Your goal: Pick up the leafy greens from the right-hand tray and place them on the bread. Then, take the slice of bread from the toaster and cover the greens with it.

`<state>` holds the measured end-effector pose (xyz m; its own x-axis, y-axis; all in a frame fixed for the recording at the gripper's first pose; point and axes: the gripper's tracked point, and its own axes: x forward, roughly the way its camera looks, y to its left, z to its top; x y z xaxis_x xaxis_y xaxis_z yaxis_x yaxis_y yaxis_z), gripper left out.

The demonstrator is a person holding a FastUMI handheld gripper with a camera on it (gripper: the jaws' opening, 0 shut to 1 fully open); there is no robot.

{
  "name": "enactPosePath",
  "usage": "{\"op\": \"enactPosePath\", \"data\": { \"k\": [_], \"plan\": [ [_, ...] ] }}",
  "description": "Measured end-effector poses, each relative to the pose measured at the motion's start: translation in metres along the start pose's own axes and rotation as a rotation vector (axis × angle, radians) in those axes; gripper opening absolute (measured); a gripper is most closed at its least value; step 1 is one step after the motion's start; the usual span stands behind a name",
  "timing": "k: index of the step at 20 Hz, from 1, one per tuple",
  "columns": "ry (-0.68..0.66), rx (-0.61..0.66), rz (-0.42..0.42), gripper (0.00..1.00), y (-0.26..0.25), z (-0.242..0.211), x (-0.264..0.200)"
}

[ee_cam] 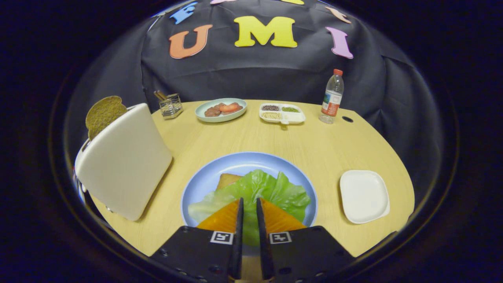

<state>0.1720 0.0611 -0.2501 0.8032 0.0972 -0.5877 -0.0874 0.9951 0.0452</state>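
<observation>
Wooden table: blue plate just ahead of my gripper. Leafy greens lie on the bread, under my fingertips; narrow gap, whether they pinch the leaf I cannot tell. Toaster, left, holds a slice. White tray, right.

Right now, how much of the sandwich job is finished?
Done: the leafy greens lie on the bread on the blue plate; the white tray is bare. In hand: gripper over the greens, fingers nearly closed, grip unclear. Left: the bread slice is in the toaster.
</observation>
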Motion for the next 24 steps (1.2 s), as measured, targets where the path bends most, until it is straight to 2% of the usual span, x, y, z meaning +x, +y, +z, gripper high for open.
{"op": "enactPosePath", "data": {
  "k": [4, 8, 11, 15, 20, 24],
  "plan": [
    [-0.076, 0.008, 0.033, 0.99, 0.026, 0.033, -0.035],
    [-0.158, -0.014, 0.069, 0.96, 0.064, 0.071, -0.082],
    [-0.213, 0.014, 0.089, 0.96, 0.096, 0.099, -0.114],
    [-0.242, 0.038, 0.108, 0.96, 0.140, 0.122, -0.132],
    [-0.269, 0.040, 0.153, 0.96, 0.199, 0.136, -0.123],
    [-0.245, 0.036, 0.140, 0.96, 0.227, 0.136, -0.097]
  ]
}}
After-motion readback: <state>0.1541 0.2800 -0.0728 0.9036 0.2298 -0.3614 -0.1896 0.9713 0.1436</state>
